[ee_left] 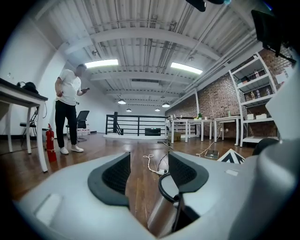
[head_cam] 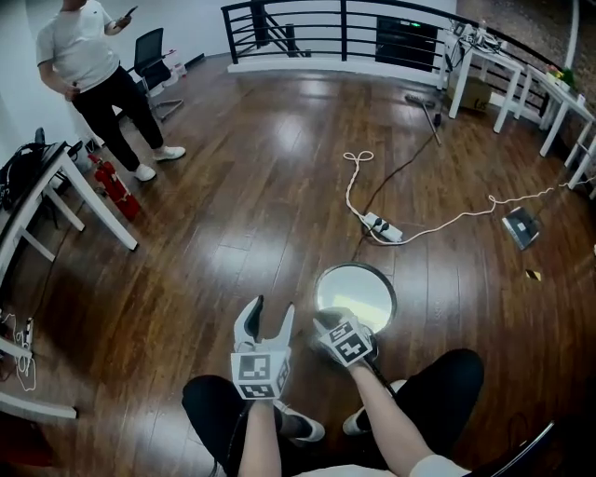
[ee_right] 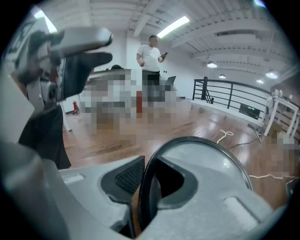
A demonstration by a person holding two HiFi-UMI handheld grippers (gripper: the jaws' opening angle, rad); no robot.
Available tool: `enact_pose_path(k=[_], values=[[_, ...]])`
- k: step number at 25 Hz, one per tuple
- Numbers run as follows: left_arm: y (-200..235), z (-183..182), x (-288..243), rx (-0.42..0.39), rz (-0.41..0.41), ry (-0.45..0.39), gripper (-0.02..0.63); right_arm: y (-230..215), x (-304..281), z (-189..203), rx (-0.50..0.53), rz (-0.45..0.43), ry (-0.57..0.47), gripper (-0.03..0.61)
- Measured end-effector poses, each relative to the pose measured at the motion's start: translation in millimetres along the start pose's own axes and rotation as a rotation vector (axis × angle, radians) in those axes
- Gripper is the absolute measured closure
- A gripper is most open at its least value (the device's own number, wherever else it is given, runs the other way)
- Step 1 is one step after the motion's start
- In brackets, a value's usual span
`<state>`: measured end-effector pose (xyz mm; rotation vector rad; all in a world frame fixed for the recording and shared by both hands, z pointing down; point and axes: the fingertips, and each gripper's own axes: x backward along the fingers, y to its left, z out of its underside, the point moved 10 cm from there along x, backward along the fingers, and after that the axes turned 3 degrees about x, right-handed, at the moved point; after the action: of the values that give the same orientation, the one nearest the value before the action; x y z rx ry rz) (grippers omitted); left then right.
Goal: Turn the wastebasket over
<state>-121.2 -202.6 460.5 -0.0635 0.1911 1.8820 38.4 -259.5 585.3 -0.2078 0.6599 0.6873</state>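
The wastebasket [head_cam: 383, 283] is a round shiny metal bin with a dark rim, standing on the wood floor just ahead of my knees. My right gripper [head_cam: 337, 322] is at its near rim. In the right gripper view the jaws stand either side of that rim, the right gripper [ee_right: 148, 182] shut on it, with the pale inside of the wastebasket [ee_right: 206, 159] beyond. My left gripper [head_cam: 274, 306] hovers open to the bin's left with nothing between its fingers. In the left gripper view the left gripper [ee_left: 147, 171] frames bare floor, and the wastebasket [ee_left: 161, 213] shows low at the right jaw.
A power strip [head_cam: 384, 228] with a white cable [head_cam: 447, 222] lies on the floor beyond the bin. A person [head_cam: 93, 65] stands at the far left near a red fire extinguisher [head_cam: 116, 191] and a white table [head_cam: 56, 182]. A black railing [head_cam: 335, 28] closes the back.
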Motion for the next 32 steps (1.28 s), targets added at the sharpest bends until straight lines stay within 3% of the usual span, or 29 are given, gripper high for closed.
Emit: enact_pose_path(k=[5,10,13,16,19,25,27,29,32], values=[[-18.3,2.9,-11.3,-0.003,0.046,0.015,0.336,-43.1,44.7,12.3,-0.275,-0.034,-0.223,0.517],[-31.8,8.4,-17.4,-0.011,0.072,0.043,0.336,-72.6,65.3,69.8,-0.59,-0.02,-0.357,0.531],[-32.2,17.2,-20.6,-0.01,0.065,0.079,0.336,-86.4,74.2,112.7,-0.716,0.112,-0.291,0.529],[-29.9,31.7,-24.5,0.006,0.045,0.13,0.336,-101.5,82.4,159.9,-0.81,0.253,-0.118,0.526],[-30.1,53.7,-29.2,0.022,0.036,0.201,0.336,-103.8,87.8,195.0,-0.933,0.268,-0.115,0.526],[-20.1,111.8,-44.8,0.081,0.015,0.368,0.336,-100.0,88.2,188.4,-0.848,0.324,-0.122,0.523],[-8.6,136.6,-50.2,0.123,-0.019,0.436,0.334,-99.1,90.0,185.9,-0.775,0.324,-0.113,0.475],[5.5,159.3,-53.0,0.202,-0.051,0.488,0.321,-97.5,92.7,182.4,-0.709,0.329,-0.09,0.413],[18.3,190.6,-56.0,0.385,-0.024,0.535,0.308,-96.5,98.5,178.9,-0.676,0.322,-0.074,0.413]])
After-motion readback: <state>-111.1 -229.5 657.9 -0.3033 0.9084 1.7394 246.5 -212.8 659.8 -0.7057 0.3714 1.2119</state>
